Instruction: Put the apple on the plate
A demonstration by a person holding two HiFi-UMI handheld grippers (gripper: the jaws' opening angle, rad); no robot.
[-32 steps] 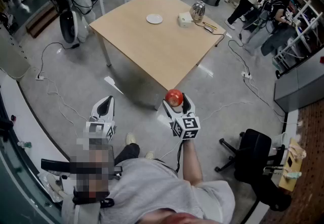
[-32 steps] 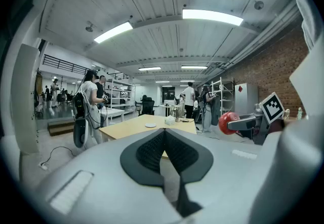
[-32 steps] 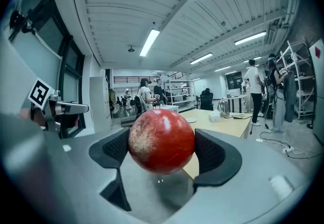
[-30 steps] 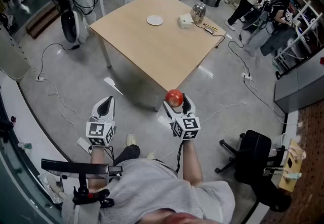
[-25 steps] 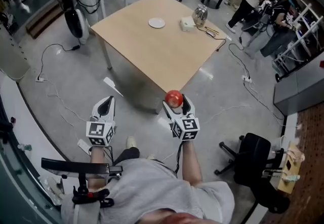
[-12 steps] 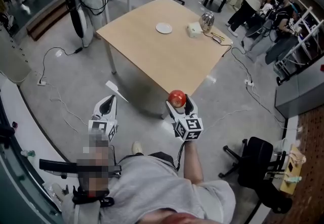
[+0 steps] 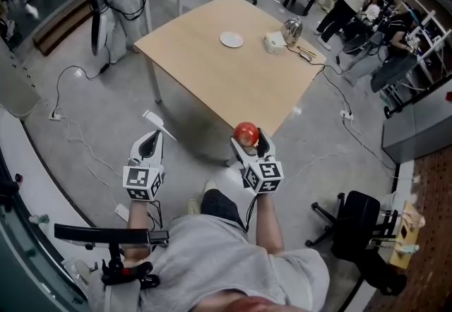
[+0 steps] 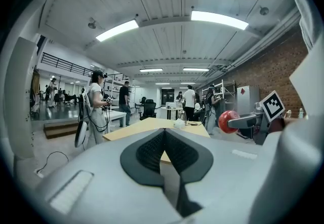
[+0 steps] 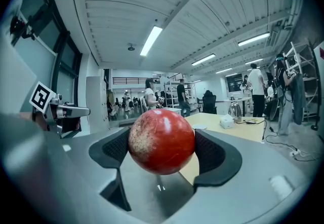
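A red apple [image 7: 245,133] [image 9: 161,140] sits clamped between the jaws of my right gripper [image 7: 247,140], held above the floor just short of the near corner of a light wooden table [image 7: 212,70]. From the left gripper view the apple [image 8: 228,121] shows at the right. A small white plate [image 7: 231,39] lies on the far part of the table, also seen pale and small in the right gripper view [image 9: 200,126]. My left gripper [image 7: 148,146] hangs to the left over the floor, jaws shut with nothing between them.
A white box [image 7: 275,42] and a shiny kettle [image 7: 292,26] stand at the table's far right corner, with cables beside. People stand beyond the table. A black office chair [image 7: 351,222] is at my right, cables trail on the floor [image 7: 78,127].
I have walked closer to the table: it and the plate have shifted right and nearer. The apple stays gripped in the right gripper; the left gripper keeps its place.
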